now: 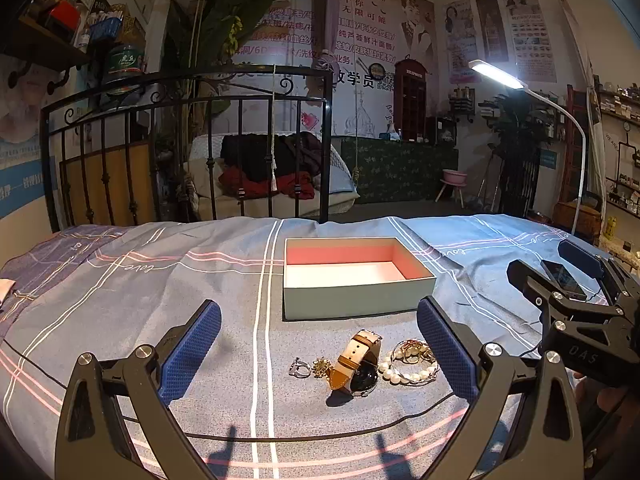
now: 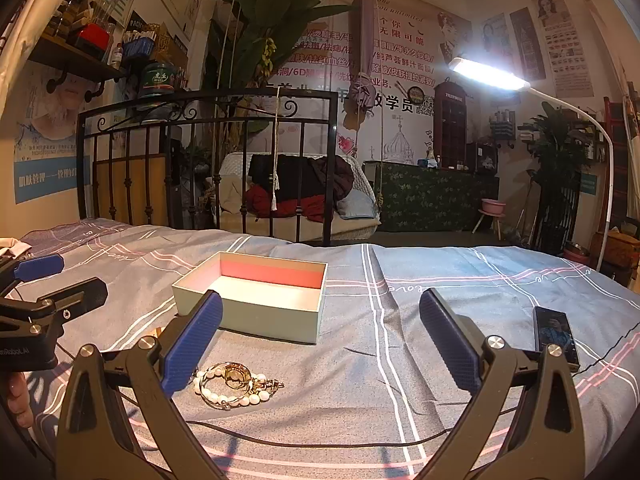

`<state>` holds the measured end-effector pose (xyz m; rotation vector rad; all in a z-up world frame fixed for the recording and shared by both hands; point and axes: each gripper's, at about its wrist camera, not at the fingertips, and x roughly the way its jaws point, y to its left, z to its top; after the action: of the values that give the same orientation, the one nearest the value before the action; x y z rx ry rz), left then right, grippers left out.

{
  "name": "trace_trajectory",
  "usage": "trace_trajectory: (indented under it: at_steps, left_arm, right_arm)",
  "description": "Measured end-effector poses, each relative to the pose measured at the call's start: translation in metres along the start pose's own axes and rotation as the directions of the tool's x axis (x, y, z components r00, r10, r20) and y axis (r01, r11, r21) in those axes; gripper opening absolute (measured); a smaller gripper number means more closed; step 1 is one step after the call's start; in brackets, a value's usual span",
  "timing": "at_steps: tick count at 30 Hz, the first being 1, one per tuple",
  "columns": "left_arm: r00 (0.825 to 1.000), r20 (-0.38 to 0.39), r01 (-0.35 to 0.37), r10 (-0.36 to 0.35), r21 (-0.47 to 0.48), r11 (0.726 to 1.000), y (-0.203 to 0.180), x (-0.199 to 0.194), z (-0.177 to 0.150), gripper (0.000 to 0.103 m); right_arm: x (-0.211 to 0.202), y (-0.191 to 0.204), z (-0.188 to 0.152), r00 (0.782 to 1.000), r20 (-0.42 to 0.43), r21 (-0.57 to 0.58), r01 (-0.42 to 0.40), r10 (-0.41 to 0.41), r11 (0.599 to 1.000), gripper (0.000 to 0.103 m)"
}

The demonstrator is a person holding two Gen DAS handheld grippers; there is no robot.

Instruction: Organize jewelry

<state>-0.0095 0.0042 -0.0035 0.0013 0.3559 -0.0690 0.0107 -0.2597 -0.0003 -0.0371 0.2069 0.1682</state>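
We see both tools spread wide, holding nothing: left tool [image 1: 319, 346], right tool [image 2: 321, 338]. Watch [image 1: 357, 362], pearl bracelet [image 1: 410, 362], ring [image 1: 300, 368] lie on bed sheet [image 1: 160, 300], lower centre of frame. Open box [image 1: 354, 276] just behind them, mid-frame. Phone [image 2: 556, 336] at right edge.

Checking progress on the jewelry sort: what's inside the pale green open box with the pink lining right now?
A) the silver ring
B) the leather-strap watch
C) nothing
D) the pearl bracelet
C: the pale green open box shows only bare lining, while the leather-strap watch, pearl bracelet and silver ring all lie on the bedsheet in front of it.
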Motion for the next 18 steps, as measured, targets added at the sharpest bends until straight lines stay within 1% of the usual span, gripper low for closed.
trace_trajectory:
  at_steps: [9,11,14,16,18]
  left_arm:
    - [0.999,-0.04,0.007,-0.007,-0.002,1.0,0.001,0.01,-0.005,0.097]
    - [0.998,-0.057,0.007,-0.007,0.002,1.0,0.001,0.014,-0.007,0.097]
    - [0.993,-0.116,0.013,-0.01,0.021,1.0,0.0,0.024,-0.009,0.097]
    - [0.983,-0.183,0.033,-0.025,0.041,0.999,-0.001,0.034,-0.011,0.097]
    - [0.972,-0.231,0.052,-0.039,0.049,0.997,-0.003,0.042,-0.013,0.097]
  right_arm:
    - [0.011,0.001,-0.002,0.999,-0.033,-0.001,-0.002,0.002,1.0,0.097]
    - [0.015,0.001,-0.004,0.999,-0.05,-0.004,-0.001,0.001,1.0,0.097]
    - [0.024,0.002,-0.005,0.994,-0.105,-0.016,0.018,-0.02,1.0,0.097]
    - [0.032,0.0,-0.006,0.987,-0.162,-0.016,0.018,-0.02,1.0,0.097]
    - [0.043,-0.001,-0.007,0.972,-0.234,-0.006,0.002,-0.003,1.0,0.097]
